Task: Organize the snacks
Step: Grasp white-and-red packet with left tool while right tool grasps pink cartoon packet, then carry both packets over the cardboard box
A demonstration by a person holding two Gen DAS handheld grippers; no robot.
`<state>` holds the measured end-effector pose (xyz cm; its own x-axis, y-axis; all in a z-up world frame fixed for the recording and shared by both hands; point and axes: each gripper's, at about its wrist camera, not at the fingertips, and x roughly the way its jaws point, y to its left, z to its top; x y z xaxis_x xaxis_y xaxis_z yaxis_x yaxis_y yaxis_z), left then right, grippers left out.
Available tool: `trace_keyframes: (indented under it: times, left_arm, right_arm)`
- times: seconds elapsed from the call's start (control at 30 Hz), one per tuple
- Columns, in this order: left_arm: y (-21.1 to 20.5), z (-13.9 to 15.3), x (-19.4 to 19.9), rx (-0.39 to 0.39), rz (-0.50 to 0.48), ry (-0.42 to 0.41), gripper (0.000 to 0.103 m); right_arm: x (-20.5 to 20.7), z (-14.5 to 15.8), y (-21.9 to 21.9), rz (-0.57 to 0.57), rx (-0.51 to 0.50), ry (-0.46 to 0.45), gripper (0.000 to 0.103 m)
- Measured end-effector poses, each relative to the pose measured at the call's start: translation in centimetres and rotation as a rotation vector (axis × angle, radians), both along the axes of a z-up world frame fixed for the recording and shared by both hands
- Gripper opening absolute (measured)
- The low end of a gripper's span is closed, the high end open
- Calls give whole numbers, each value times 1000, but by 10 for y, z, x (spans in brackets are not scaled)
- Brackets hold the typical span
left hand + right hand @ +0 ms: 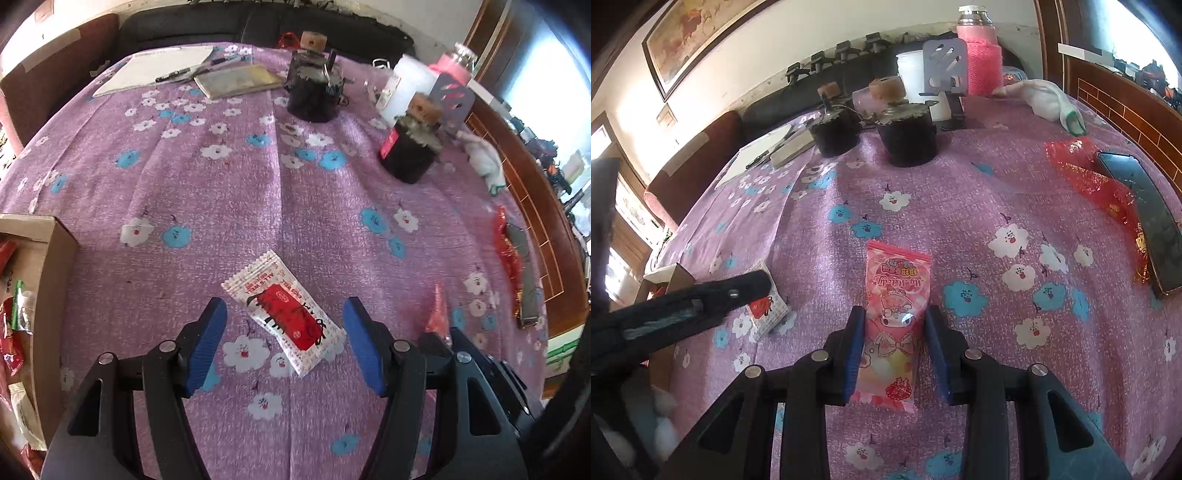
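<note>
Left wrist view: left tongs hover wide open over the surface covered w/ a purple flower-print cloth. A white-and-red plastic snack packet w/ black lettering lies flat on the cloth, diagonal, between the two blue-padded tips and a bit fwd of them; its near end sits closer to the right tip, no contact w/ either pad. At the left edge, an open brown cardboard box w/ red, green and white wrappers inside. Far side: two dark round pots w/ cork-topped lids, a white notepad w/ pens, a pink-sleeved bottle. Right edge: crinkly red foil wrapper. Right wrist view: right tongs narrowed around a pink translucent candy packet w/ cartoon print; packet runs lengthwise between the blue pads, top end sticking out fwd past the tips, bottom end back toward the hinge. Pads sit right at its long edges; can't tell if they truly pinch it. Packet rests on the cloth. The left tongs' dark arm crosses the left side, above the white-and-red packet. At right, a dark flat phone lies partly on the red foil.
</note>
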<state>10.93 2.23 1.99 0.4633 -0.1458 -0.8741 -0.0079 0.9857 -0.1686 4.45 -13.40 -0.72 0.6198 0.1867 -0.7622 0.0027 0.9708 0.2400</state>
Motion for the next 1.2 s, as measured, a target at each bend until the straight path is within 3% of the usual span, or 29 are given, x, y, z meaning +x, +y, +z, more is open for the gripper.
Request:
trace_keyframes:
  times: [0.23, 0.33, 0.4, 0.63, 0.83, 1.2]
  left_arm:
    - [-10, -9, 5, 63, -28, -31, 64]
    - [-20, -9, -2, 165, -70, -72, 34]
    - [-21, -9, -6, 169, -83, -75, 31]
    - [-9, 5, -23, 61, -86, -96, 31]
    - [17, 35, -60, -60, -65, -146, 31]
    - [77, 59, -144, -104, 11, -241, 31]
  right_arm:
    - [-1, 0, 1, 0, -10, -2, 36]
    - [-1, 0, 1, -1, -9, 0, 36]
    - [-2, 0, 3, -2, -21, -2, 34]
    - [-3, 1, -5, -11, 33, -6, 32]
    - [-5, 5, -6, -2, 76, -27, 32]
    - [-24, 11, 34, 112, 19, -100, 32]
